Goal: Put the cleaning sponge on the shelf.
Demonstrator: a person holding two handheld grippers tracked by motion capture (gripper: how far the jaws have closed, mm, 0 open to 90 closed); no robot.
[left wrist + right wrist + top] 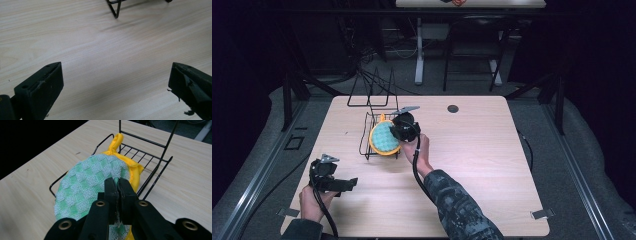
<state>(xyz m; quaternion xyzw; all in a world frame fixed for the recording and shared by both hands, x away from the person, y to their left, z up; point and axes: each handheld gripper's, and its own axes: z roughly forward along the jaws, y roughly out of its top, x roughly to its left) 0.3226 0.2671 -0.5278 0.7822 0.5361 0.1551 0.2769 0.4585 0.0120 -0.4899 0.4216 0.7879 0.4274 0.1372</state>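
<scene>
Risk of snagging the pot holder (85, 182) on the wire rack (155, 173) and dragging the light rack across the surface (472, 160). Held over the rack near the far left corner, edge pinched between right gripper (118, 185) jaws. Left gripper (115, 82) jaws spread, empty.

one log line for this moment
right gripper: shut on pot holder | over wire rack | left gripper: open, above table

Overhead plus two close table (472, 165) views
</scene>
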